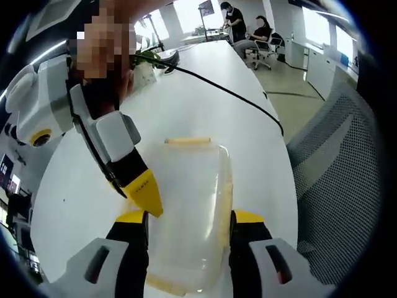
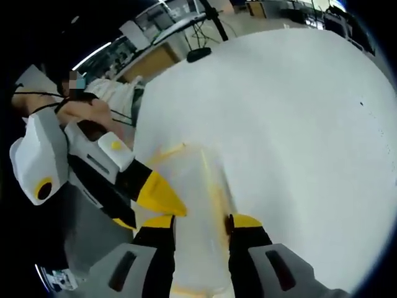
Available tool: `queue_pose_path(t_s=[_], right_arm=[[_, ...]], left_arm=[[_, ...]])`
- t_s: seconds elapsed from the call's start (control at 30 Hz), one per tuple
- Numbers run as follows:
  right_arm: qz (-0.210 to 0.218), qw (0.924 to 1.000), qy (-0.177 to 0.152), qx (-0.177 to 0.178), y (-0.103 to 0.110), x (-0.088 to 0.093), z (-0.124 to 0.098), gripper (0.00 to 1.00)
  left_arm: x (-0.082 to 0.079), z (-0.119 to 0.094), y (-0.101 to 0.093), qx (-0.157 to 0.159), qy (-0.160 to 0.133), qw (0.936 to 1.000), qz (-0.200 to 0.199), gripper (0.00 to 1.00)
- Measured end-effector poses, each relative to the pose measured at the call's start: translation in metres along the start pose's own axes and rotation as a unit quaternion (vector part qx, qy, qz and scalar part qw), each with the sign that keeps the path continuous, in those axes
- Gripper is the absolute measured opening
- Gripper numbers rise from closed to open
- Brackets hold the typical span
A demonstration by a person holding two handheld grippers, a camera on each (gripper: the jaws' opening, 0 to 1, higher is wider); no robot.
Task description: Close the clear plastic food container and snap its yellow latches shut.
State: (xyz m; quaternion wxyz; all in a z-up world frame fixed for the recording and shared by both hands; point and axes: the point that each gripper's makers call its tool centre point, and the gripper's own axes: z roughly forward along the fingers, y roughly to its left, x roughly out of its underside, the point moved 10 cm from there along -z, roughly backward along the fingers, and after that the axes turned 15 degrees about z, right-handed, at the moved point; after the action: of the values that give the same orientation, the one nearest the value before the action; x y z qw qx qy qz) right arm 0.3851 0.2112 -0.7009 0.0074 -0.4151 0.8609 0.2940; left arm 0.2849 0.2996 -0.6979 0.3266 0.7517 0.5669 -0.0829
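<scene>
Straddling the clear container [image 1: 189,205] on the white table [image 1: 205,105], both the left gripper [image 1: 189,220] and right gripper [image 2: 200,223] stand wide open against its sides.

My left claw [image 1: 189,218] is covering the container's [image 1: 192,186] near sidewalls; its near end is running off frame. The other claw's tip is hiding one latch [image 2: 218,198].

Container [image 1: 189,211] on table [image 1: 205,105], between both grippers' fingers [image 1: 248,218].
</scene>
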Motion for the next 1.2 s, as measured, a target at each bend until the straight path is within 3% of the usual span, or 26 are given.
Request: queue_pose_path(t_s=[0.43,0.53,0.6,0.73,0.87,1.0,1.2], right_arm=[[-0.021,0.9992,-0.001,0.033,0.009,-0.001,-0.006,0.33],[-0.047,0.998,-0.009,0.042,0.01,-0.001,-0.007,0.34],[-0.055,0.9973,-0.008,0.049,0.014,0.0,-0.009,0.33],[-0.077,0.9949,-0.009,0.065,0.017,0.006,-0.013,0.37],[-0.091,0.9924,-0.016,0.081,0.019,0.014,-0.019,0.43],[-0.097,0.9908,-0.024,0.091,0.021,0.021,-0.024,0.48],[-0.106,0.9892,-0.029,0.097,0.027,0.031,-0.028,0.55]], left_arm=[[-0.001,-0.003,0.003,0.007,-0.002,1.0,0.004,0.52],[-0.002,-0.004,0.005,0.018,-0.005,0.9998,-0.009,0.53],[-0.002,-0.005,0.007,0.016,-0.003,0.9996,-0.023,0.59],[-0.005,-0.011,0.008,0.021,-0.025,0.9978,-0.057,0.65],[0.0,-0.015,0.012,0.04,-0.031,0.9959,-0.075,0.79],[0.001,-0.017,0.015,0.039,-0.029,0.9964,-0.069,0.8],[0.001,-0.019,0.019,0.052,-0.032,0.9938,-0.093,0.87]])
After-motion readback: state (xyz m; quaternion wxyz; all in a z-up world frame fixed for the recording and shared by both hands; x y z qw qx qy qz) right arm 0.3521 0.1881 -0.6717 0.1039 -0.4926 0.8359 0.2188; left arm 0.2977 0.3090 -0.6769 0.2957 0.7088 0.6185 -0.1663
